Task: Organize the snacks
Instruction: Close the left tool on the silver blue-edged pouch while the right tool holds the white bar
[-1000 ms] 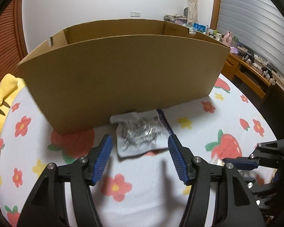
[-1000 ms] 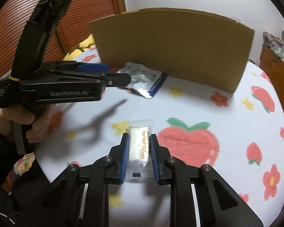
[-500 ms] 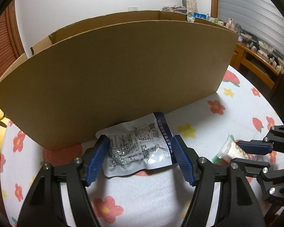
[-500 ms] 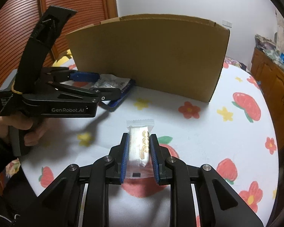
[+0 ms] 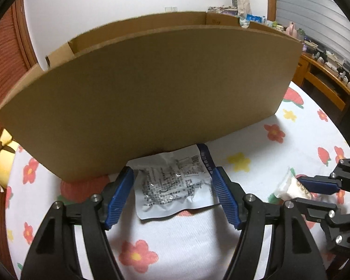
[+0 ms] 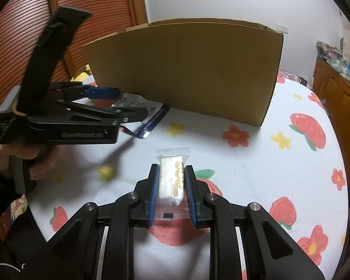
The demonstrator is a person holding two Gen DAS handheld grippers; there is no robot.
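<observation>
A silver snack packet with a blue edge [image 5: 175, 182] lies flat on the tablecloth against the front wall of an open cardboard box [image 5: 151, 88]. My left gripper [image 5: 172, 186] is open, its blue pads on either side of the packet, not pressing it. The packet [image 6: 149, 114] and left gripper [image 6: 119, 103] also show in the right wrist view. My right gripper [image 6: 170, 186] is shut on a small clear-wrapped white snack bar with gold circles [image 6: 172, 177], held above the table. That bar also shows in the left wrist view [image 5: 291, 186].
The round table [image 6: 256, 168] has a white cloth printed with strawberries and flowers. The cardboard box [image 6: 198, 70] stands across the far half. A yellow plush toy [image 5: 2, 158] lies at the left edge. A wooden cabinet [image 6: 338, 100] stands at right.
My left gripper has moved forward so its open pads now flank the silver packet. My right gripper has lifted slightly toward the box, still holding the bar.
</observation>
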